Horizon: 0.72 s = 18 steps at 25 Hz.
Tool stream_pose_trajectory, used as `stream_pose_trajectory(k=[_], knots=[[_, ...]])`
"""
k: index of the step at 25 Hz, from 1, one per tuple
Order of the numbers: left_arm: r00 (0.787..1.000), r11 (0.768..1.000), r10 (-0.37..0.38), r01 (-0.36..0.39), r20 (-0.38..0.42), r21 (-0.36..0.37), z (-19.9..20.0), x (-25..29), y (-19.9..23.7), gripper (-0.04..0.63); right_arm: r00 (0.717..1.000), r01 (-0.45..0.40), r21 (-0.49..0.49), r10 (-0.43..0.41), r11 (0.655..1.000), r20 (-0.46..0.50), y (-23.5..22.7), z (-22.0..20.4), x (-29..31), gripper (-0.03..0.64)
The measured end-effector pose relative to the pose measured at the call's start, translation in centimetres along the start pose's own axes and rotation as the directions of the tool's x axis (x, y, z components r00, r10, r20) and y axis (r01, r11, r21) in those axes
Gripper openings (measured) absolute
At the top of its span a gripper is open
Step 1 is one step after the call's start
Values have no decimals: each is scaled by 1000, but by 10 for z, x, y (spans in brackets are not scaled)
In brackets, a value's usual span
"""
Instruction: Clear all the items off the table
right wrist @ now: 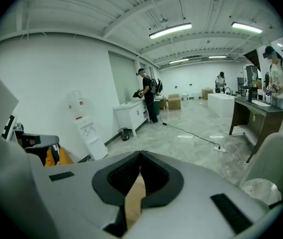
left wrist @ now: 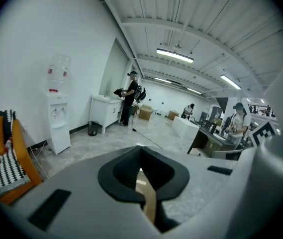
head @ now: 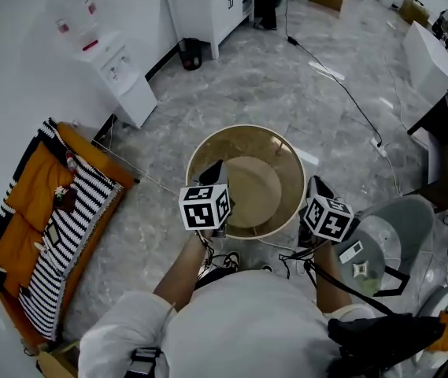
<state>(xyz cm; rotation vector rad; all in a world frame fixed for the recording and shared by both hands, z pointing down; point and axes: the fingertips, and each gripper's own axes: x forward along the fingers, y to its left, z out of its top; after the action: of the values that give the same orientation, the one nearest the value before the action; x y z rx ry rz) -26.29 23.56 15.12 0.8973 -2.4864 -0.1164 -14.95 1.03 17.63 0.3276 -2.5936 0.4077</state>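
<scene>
Grey marbled floor (head: 231, 85) fills the head view, w/ no tabletop under the load. The tan round basin (head: 249, 142) hangs over that floor at dead centre and looks empty. Your left gripper (head: 212, 176) is pinched tight on its rim at 9 o'clock, and your right gripper (head: 316, 189) likewise at 3 o'clock. Each gripper view shows a thin tan strip of rim nipped btwn closed jaws.

That's the weak pt, I'd say: a narrow edge and two small bites. Roll one wrist w/o the other and the rim could peel out, dropping that side. Pull your hands apart and the wall may flex & slip.

The grey chair (head: 403, 225) sits close at 4 o'clock, easy to clip. A black cable (head: 340, 85) crosses the floor at 1 o'clock: a trip risk if you walk that way.
</scene>
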Motion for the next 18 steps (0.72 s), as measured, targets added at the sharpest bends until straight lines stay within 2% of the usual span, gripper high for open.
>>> stream_pose_trajectory(k=[7, 18], knots=[[1000, 999, -3, 4, -13, 39, -3, 4, -19, 8, 1000, -23, -77, 23, 997, -6, -6, 4, -4, 23], [1000, 999, 2, -1, -16, 51, -8, 3, -38, 8, 998, -58, -87, 56, 995, -25, -12, -2, -6, 23]])
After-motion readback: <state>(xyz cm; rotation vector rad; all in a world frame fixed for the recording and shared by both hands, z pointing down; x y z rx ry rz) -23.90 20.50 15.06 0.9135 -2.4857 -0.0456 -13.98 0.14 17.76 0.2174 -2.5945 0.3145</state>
